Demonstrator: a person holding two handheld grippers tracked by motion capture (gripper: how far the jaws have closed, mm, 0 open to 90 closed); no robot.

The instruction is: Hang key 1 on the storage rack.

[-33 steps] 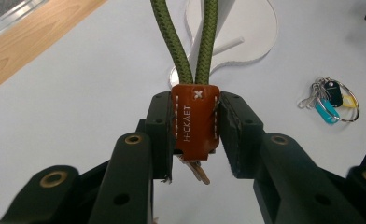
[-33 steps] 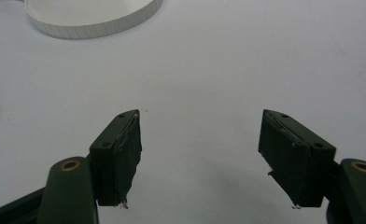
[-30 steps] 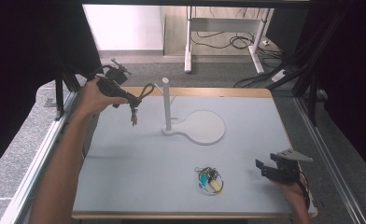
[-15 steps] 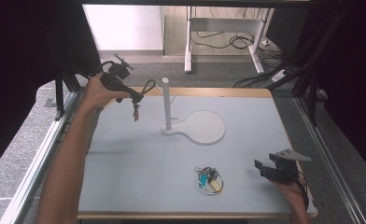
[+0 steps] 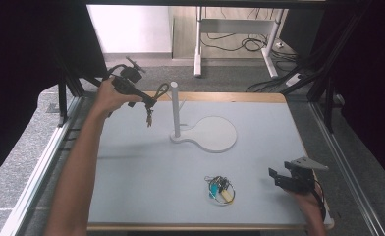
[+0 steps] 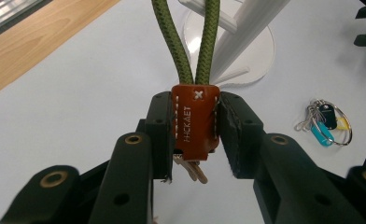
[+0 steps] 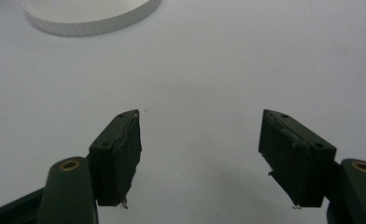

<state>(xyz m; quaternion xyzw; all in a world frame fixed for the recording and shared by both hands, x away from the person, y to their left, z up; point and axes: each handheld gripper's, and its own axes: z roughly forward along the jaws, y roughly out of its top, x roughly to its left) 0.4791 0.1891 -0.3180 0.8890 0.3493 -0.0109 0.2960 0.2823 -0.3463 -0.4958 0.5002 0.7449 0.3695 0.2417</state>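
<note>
Upper left of the high view, the left gripper is held above the table's far left corner, a green cord loop arching from it toward the white post, with small keys dangling below. From this height the clamp point is too small to read. The left gripper view settles it: both black jaws are pressed against a brown leather tab, stitched in white and stamped with lettering, from which two strands of braided green cord rise to the top edge of the frame. Pale metal keys poke out under the tab. Behind the strands stand the white post and its round base; at the right edge lies a second key bunch on a wire ring with blue, dark and yellow tags.

That second bunch lies at lower centre of the high view, well apart from the post's flat, paddle-shaped white stand.

Lower right of the high view, the right gripper, topped by a grey plate, hovers near the table's near right edge. The right gripper view shows its jaws spread wide with nothing between them, their ridged inner pads over a smooth, matte pale surface. The stand's curved rim, faintly ribbed, sits at upper left.
</note>
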